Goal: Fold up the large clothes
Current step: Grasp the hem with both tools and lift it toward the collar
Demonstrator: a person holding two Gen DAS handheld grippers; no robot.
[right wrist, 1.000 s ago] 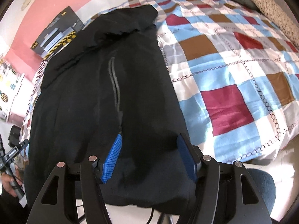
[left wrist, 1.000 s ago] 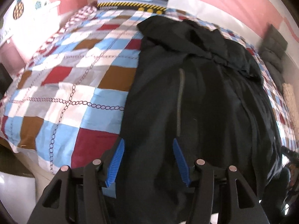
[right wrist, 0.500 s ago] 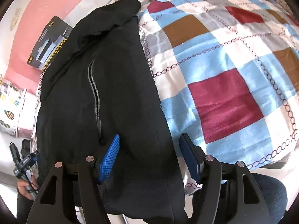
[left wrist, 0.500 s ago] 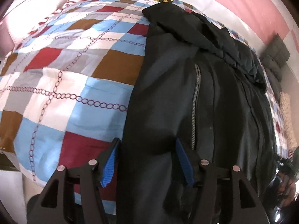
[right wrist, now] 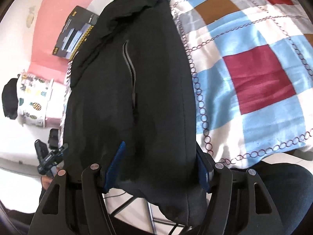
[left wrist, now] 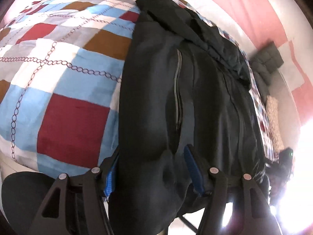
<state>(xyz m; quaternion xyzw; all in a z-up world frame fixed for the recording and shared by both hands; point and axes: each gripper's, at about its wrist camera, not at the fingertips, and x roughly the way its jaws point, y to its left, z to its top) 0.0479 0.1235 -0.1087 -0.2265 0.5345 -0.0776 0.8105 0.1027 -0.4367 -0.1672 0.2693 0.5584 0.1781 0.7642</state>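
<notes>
Left wrist view: big black zip jacket (left wrist: 156,98) lies lengthwise on the checked quilt (left wrist: 58,98), hem overhanging. Left gripper (left wrist: 151,168) and right gripper (right wrist: 160,168) both gape around hem corners, unclamped. I'd pinch deep before lifting.

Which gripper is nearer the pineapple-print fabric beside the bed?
Left. The left gripper is close beside the pineapple-print fabric; the right gripper is across the black jacket from it.
</notes>
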